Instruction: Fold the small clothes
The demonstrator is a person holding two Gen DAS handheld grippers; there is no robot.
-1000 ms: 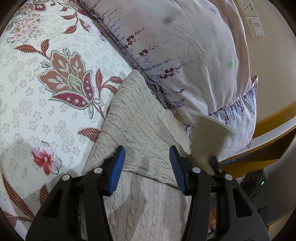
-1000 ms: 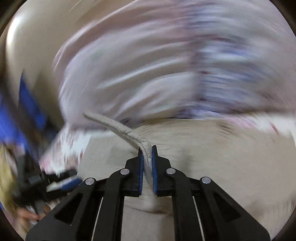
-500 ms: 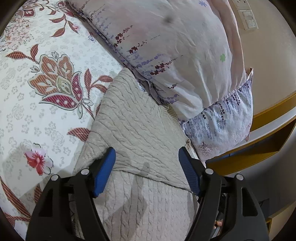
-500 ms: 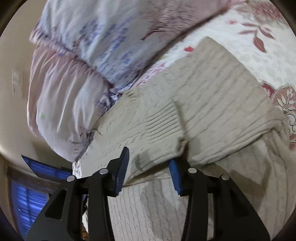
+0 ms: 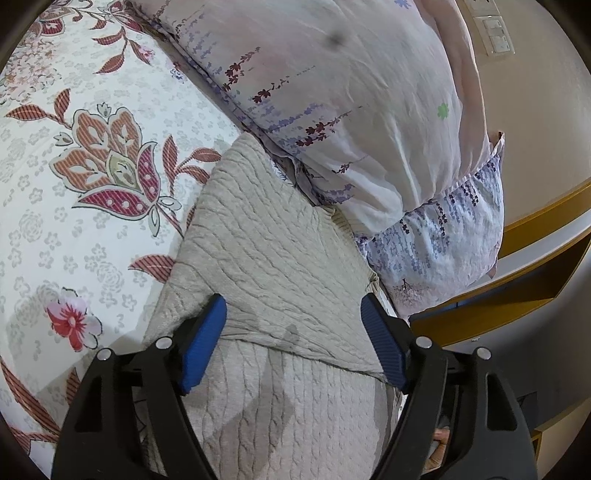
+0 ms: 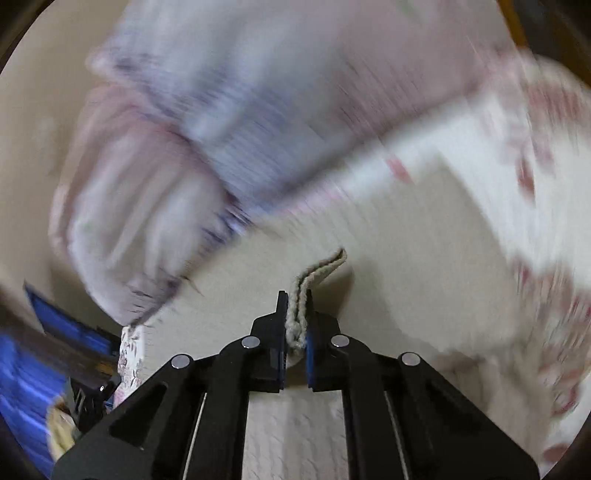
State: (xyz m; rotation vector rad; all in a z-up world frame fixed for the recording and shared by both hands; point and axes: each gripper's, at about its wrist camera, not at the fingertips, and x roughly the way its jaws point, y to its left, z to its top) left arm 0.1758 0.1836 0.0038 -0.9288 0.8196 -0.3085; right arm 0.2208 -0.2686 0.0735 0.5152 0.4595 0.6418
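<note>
A beige cable-knit sweater lies on the floral bedsheet, its upper part folded over the lower part, one edge against the pillows. My left gripper is wide open just above the fold line, touching nothing I can make out. In the blurred right wrist view my right gripper is shut on a doubled edge of the sweater, which sticks up between the pads. The rest of the sweater spreads below it.
Two pale floral pillows lie stacked along the sweater's right side. A wooden bed frame edge and a beige wall with a switch plate lie beyond. Blue items show at the right wrist view's lower left.
My right gripper let go of the sweater half a second ago and has now shut on its edge again, moving fast. My left gripper opened wider and stays over the fold.
</note>
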